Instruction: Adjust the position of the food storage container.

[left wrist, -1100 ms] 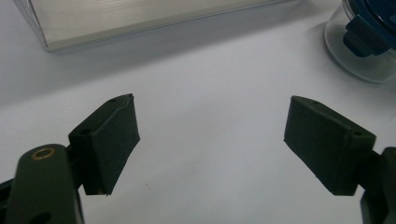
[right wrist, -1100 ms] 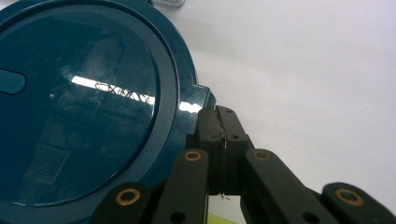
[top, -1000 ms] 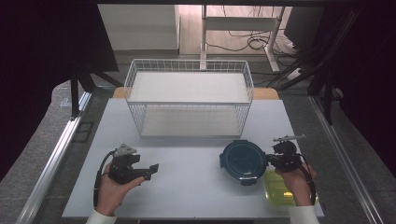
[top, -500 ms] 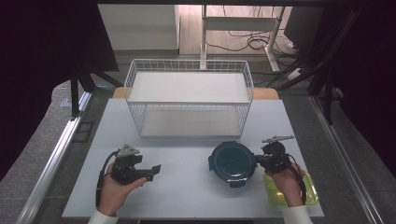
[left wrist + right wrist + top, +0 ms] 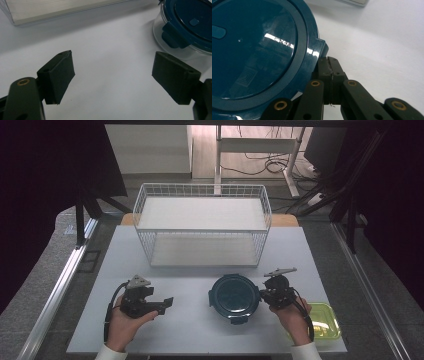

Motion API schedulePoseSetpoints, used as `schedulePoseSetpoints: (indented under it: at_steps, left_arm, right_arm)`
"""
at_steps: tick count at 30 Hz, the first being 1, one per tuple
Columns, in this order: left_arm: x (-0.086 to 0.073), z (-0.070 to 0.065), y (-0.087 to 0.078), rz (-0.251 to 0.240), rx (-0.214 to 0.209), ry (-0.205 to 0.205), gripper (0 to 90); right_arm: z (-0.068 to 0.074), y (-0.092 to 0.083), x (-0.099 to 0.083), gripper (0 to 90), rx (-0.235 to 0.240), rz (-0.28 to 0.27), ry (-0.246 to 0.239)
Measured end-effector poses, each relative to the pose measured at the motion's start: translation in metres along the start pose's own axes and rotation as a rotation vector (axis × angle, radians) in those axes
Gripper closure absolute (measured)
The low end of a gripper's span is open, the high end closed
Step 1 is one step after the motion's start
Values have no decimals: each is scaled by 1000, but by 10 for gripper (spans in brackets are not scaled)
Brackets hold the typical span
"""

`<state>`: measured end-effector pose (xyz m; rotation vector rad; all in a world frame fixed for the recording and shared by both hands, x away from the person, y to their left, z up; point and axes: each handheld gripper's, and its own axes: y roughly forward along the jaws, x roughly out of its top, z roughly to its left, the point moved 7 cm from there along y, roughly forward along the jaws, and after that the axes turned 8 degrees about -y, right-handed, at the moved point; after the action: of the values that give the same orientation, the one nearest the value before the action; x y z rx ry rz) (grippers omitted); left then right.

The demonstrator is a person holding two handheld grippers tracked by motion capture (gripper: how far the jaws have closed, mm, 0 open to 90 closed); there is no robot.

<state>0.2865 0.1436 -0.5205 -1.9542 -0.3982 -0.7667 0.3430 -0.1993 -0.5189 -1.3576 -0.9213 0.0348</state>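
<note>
A round clear container with a dark blue clip-on lid (image 5: 234,296) stands on the white table, front centre. My right gripper (image 5: 263,294) is shut, its closed jaws lying against the container's right side, by a lid clasp. In the right gripper view the lid (image 5: 257,50) lies close at the left, and the right gripper (image 5: 332,65) has its jaws pressed together with nothing between them. My left gripper (image 5: 167,302) rests at the front left, open and pointing right toward the container. Seen from the left gripper (image 5: 112,75), bare table lies between the pads and the container (image 5: 185,27) is at upper right.
A white wire basket (image 5: 202,227) with a shelf stands across the back of the table. A yellow-green rectangular tub (image 5: 327,320) sits at the front right corner, behind my right hand. The table's front edge (image 5: 200,351) is close to both wrists.
My right gripper has slid left, and the blue-lidded container has moved left with it. More of the yellow-green tub now shows. The left gripper has stayed put.
</note>
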Motion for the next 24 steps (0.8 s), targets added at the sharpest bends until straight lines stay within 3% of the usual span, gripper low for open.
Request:
schedulePoseSetpoints:
  at_steps: [24]
  left_arm:
    - [-1, 3, 2, 3, -6, -11, 174]
  right_arm:
    - [47, 10, 15, 890, 71, -11, -63]
